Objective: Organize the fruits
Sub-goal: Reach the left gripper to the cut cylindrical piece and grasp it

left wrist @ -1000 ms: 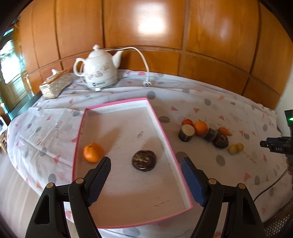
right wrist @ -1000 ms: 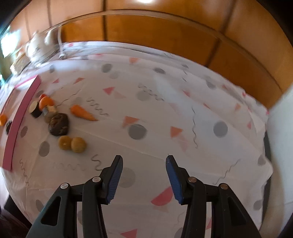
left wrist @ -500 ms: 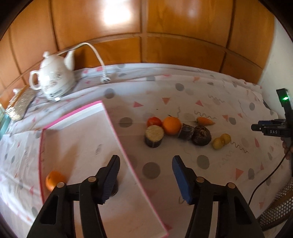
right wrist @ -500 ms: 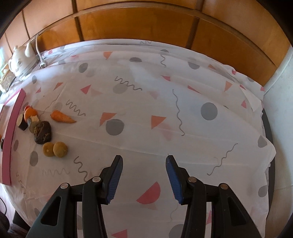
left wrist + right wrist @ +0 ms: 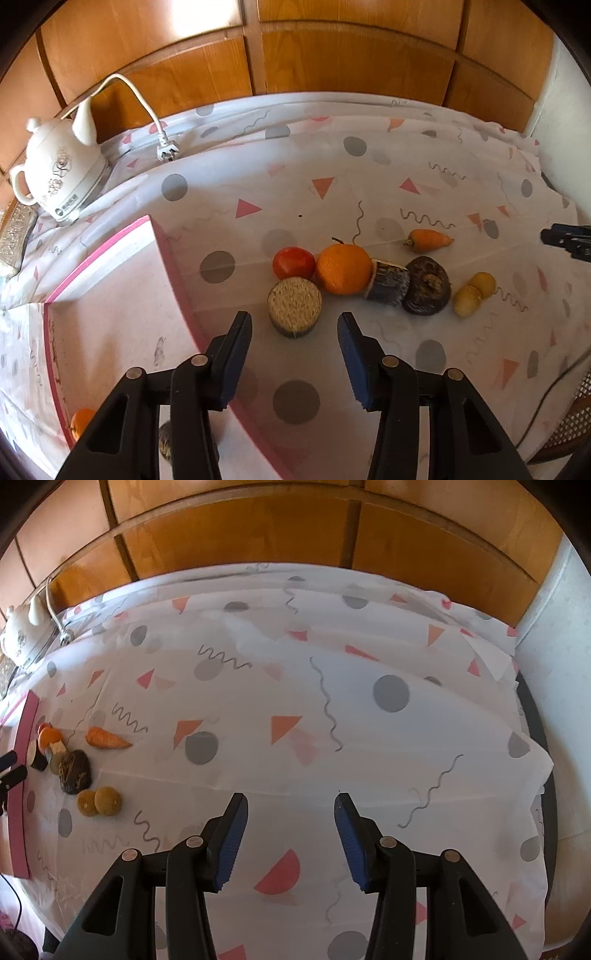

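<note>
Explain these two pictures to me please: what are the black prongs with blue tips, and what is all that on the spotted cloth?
There is no robot here. A person holds a clamp-like tool in each hand, and each tool carries a camera looking along its two fingers. One picture is from the left gripper, whose jaws are closing with nothing between them; it hangs just short of a round cut piece. The other is from the right gripper, open over bare tablecloth. On the cloth lie a tomato, an orange, a carrot and some darker pieces. Left of them sits a pink tray, and a white kettle stands behind.
</note>
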A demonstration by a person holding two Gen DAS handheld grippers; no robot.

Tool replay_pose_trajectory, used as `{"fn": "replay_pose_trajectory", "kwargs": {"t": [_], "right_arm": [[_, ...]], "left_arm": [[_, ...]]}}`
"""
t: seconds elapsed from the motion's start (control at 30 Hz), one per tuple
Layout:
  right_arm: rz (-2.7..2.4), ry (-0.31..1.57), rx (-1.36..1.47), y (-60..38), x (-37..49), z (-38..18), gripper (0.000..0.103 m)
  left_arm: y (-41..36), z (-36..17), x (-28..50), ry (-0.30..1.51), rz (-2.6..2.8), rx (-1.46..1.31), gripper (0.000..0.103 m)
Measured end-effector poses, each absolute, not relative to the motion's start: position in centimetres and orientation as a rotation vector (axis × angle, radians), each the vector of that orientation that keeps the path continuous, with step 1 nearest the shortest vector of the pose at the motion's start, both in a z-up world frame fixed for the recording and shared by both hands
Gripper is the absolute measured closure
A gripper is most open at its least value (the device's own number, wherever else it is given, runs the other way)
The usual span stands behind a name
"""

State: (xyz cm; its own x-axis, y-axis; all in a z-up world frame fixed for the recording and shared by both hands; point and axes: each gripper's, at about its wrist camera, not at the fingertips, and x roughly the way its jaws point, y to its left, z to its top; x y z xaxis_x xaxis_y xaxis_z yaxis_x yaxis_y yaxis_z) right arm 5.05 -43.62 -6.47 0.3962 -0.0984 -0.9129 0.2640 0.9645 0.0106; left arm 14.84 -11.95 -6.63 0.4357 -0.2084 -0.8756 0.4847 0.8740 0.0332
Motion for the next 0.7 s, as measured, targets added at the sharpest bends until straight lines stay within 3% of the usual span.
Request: {"fn": "replay_pose_trajectory", "kwargs": {"t": [0.13,0.33,0.7], "right_arm": [[-0.281,1.122,0.211,-44.9,4.7,-6.1,0.054],[-0.360,1.098,0.281,-47.3,4.2,-5.7,0.054],[-0.506,1.023,0.419,-51.7,2.8,-4.8,0.054]], "left_arm": [[-12.3,-7.3,15.6,1.050,-0.437,0.295,0.056],[-12.8,-8.5,16.2,1.064,-0.429,0.308,0.067],[-11.2,-7.9,15.0,1.031,-0.411,0.162,0.068]]}}
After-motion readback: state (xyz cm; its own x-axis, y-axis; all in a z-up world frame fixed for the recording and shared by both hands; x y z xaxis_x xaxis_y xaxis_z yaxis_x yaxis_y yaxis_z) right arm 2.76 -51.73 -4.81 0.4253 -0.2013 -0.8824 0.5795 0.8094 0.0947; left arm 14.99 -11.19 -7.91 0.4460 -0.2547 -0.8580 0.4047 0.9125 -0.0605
